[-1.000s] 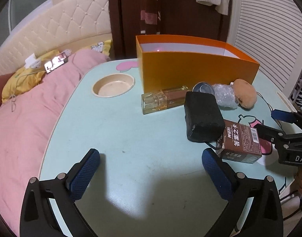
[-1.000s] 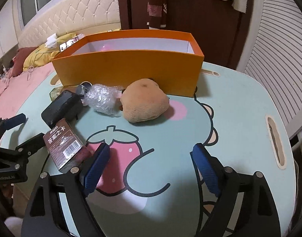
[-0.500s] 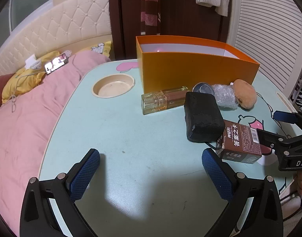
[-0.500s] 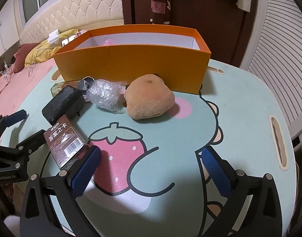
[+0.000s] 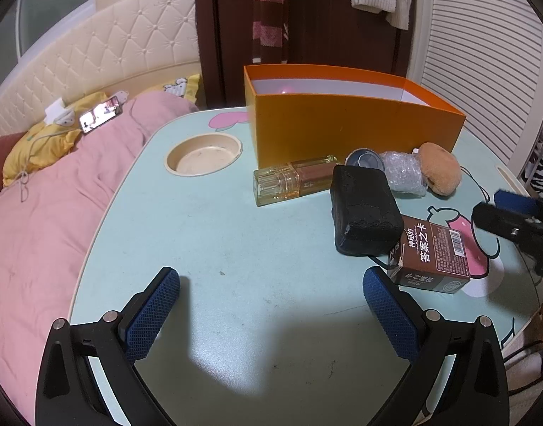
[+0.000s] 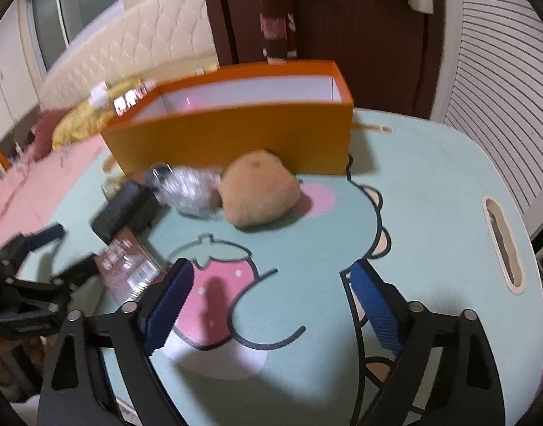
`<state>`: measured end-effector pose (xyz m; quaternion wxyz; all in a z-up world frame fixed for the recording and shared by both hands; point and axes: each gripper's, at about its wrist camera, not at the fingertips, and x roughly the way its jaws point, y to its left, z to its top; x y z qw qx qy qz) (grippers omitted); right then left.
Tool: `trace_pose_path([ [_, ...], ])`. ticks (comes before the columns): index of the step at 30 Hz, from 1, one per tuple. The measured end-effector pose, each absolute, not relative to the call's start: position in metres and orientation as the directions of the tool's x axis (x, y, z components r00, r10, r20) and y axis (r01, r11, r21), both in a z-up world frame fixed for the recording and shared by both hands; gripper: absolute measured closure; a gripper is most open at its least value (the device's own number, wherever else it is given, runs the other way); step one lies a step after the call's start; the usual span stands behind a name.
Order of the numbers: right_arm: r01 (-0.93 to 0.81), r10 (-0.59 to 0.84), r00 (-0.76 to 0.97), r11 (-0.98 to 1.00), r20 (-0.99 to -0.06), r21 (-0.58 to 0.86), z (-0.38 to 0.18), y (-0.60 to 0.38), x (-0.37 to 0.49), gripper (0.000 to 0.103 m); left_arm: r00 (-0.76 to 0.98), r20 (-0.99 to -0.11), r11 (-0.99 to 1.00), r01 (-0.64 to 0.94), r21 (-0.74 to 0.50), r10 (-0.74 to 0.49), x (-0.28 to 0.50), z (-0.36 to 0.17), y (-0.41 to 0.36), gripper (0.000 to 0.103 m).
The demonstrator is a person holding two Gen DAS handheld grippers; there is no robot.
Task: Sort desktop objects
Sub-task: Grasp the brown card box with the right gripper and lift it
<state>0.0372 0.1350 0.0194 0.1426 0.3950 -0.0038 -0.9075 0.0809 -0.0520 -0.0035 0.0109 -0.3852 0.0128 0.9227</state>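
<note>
one orange box [image 5: 353, 131], one glass bottle [image 5: 294, 183], one black pouch [image 5: 363, 209], one brown carton [image 5: 431, 254], one plush toy [image 5: 440, 174].

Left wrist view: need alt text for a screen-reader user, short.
An open left gripper hovers over a pale green table, nothing between its blue pads. Ahead lie a brown card box, black pouch and clear bottle before an orange box; the right gripper shows at the right edge.
</note>
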Motion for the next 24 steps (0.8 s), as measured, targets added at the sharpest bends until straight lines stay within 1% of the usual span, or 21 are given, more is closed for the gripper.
trace_pose_path([
  [4,0.368,-0.336,-0.661,-0.924,-0.67,0.1,0.03,0.115,0.047,0.014,-0.702,-0.712,-0.999,-0.04,0.015,0.018,0.082,-0.004,-0.05,0.0],
  [7,0.464,-0.377,-0.628,-0.884,-0.681,0.062,0.03,0.093,0.051,0.016,-0.702,-0.711,-0.999,-0.044,0.014,0.021,0.082,-0.004,-0.049,0.0],
  [8,0.494,-0.39,-0.607,-0.867,-0.692,0.056,0.028,0.085,0.051,0.018,-0.702,-0.711,-0.999,-0.044,0.014,0.021,0.082,-0.004,-0.048,0.0],
  [10,0.53,-0.409,-0.566,-0.846,-0.716,0.064,0.024,0.076,0.047,0.025,-0.703,-0.711,-0.999,-0.046,0.014,0.022,0.083,-0.004,-0.047,0.0],
  [11,0.538,-0.417,-0.544,-0.839,-0.728,0.078,0.021,0.072,0.044,0.027,-0.703,-0.711,-0.999,-0.047,0.014,0.023,0.083,-0.005,-0.046,0.0],
  [14,0.537,-0.43,-0.494,-0.835,-0.756,0.124,0.013,0.067,0.033,0.033,-0.703,-0.711,-0.999,-0.042,0.012,0.022,0.083,-0.005,-0.046,0.001],
  [17,0.533,-0.426,-0.493,-0.837,-0.759,0.124,0.01,0.064,0.031,0.042,-0.699,-0.714,-0.999,-0.053,0.0,0.038,0.084,0.001,-0.064,0.001],
  [18,0.532,-0.424,-0.497,-0.838,-0.758,0.12,0.01,0.063,0.032,0.048,-0.7,-0.713,-0.999,-0.052,0.0,0.036,0.084,0.0,-0.063,0.001],
  [19,0.531,-0.421,-0.5,-0.839,-0.757,0.117,0.009,0.063,0.032,0.056,-0.701,-0.713,-0.999,-0.048,0.003,0.032,0.083,-0.001,-0.058,0.001],
  [20,0.53,-0.419,-0.505,-0.841,-0.755,0.112,0.009,0.063,0.033,0.06,-0.701,-0.713,-0.999,-0.047,0.004,0.03,0.083,-0.001,-0.057,0.001],
  [24,0.514,-0.406,-0.53,-0.852,-0.744,0.099,0.008,0.067,0.034,0.06,-0.7,-0.713,-0.999,-0.048,0.005,0.03,0.082,-0.001,-0.063,0.001],
])
